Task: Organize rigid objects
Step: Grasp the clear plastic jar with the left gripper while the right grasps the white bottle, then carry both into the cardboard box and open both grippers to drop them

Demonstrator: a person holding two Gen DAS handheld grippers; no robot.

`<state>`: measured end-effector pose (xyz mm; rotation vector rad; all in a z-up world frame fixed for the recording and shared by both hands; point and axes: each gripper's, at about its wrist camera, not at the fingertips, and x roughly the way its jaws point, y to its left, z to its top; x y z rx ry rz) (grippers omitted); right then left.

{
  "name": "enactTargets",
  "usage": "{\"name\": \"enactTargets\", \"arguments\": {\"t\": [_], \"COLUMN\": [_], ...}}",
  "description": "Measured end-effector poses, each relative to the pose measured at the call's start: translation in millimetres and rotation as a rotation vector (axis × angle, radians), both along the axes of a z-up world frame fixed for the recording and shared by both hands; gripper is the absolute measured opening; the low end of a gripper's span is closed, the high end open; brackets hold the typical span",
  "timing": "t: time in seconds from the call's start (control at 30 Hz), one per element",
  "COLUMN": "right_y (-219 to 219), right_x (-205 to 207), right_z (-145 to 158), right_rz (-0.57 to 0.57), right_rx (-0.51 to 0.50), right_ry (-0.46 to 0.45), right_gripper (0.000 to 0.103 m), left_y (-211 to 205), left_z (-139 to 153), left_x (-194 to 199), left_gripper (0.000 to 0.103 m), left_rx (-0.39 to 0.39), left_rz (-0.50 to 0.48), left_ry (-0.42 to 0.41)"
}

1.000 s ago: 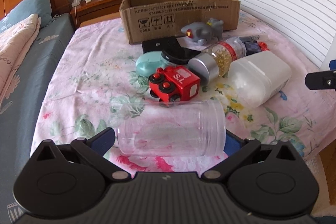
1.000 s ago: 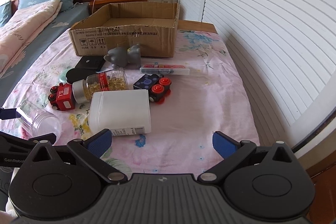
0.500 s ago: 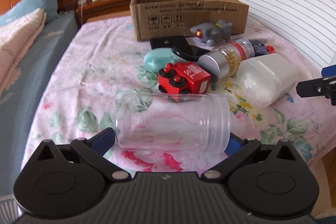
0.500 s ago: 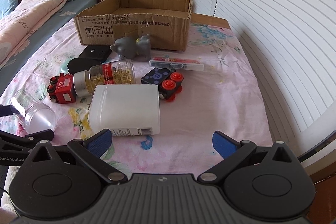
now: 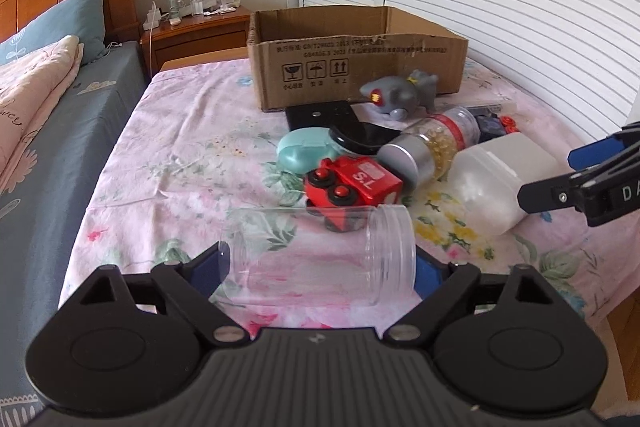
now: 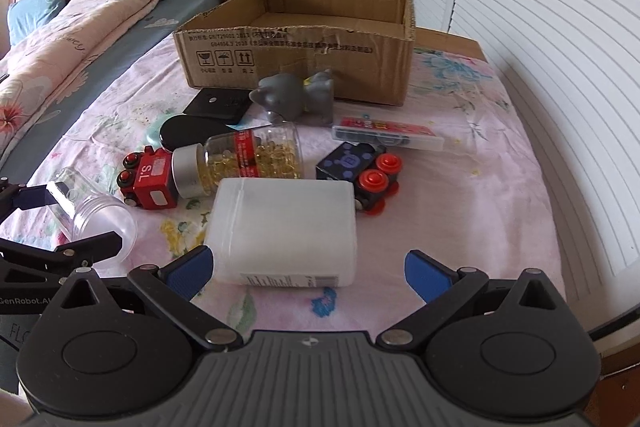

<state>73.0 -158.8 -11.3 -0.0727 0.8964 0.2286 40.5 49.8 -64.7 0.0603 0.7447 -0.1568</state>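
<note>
My left gripper [image 5: 320, 267] is shut on a clear plastic jar [image 5: 320, 255], held sideways above the bed; the jar also shows in the right wrist view [image 6: 90, 215]. My right gripper [image 6: 308, 267] is open, its fingers either side of the near end of a white plastic container [image 6: 284, 231]. On the floral sheet lie a red toy train [image 5: 352, 183], a capsule bottle [image 6: 244, 163], a grey toy animal [image 6: 296, 97], a dark toy car with red wheels [image 6: 360, 167] and a flat pencil case [image 6: 388, 133]. An open cardboard box [image 6: 304, 47] stands behind them.
A teal case [image 5: 304, 151], a black oval case [image 6: 192, 133] and a black flat wallet [image 6: 218, 103] lie left of the pile. A bedside table [image 5: 196, 31] stands behind. White louvred doors [image 6: 540, 27] run along the right; pillows and a folded quilt [image 6: 72, 35] lie left.
My left gripper has lifted the clear jar and carried it forward toward the pile. My right gripper has moved forward, so the white container now sits between its open fingers.
</note>
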Motion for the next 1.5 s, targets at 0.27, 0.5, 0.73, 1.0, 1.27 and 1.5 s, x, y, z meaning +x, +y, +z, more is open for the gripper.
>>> {"name": "enactTargets", "arguments": {"t": [0.27, 0.5, 0.73, 1.0, 1.27, 1.5], "right_y": [19, 35, 36, 33, 23, 17], "right_x": [23, 38, 42, 40, 34, 42], "right_z": [-6, -14, -16, -11, 10, 37], "right_rz": [0.011, 0.0, -0.007, 0.008, 0.038, 0.071], "right_rx": [0.002, -0.044, -0.102, -0.114, -0.106, -0.077], "right_ry": [0.048, 0.075, 0.1, 0.1, 0.072, 0.039], "right_gripper": [0.103, 0.103, 0.087, 0.087, 0.087, 0.087], "left_y": [14, 17, 20, 18, 16, 13], "left_z": [1, 1, 7, 17, 34, 63], "left_x": [9, 15, 19, 22, 26, 60], "left_gripper": [0.091, 0.091, 0.09, 0.09, 0.09, 0.09], "left_rx": [-0.01, -0.013, -0.008, 0.024, 0.034, 0.02], "left_rz": [0.02, -0.001, -0.037, -0.088, -0.13, -0.163], "left_ry": [0.01, 0.027, 0.043, 0.039, 0.036, 0.035]}}
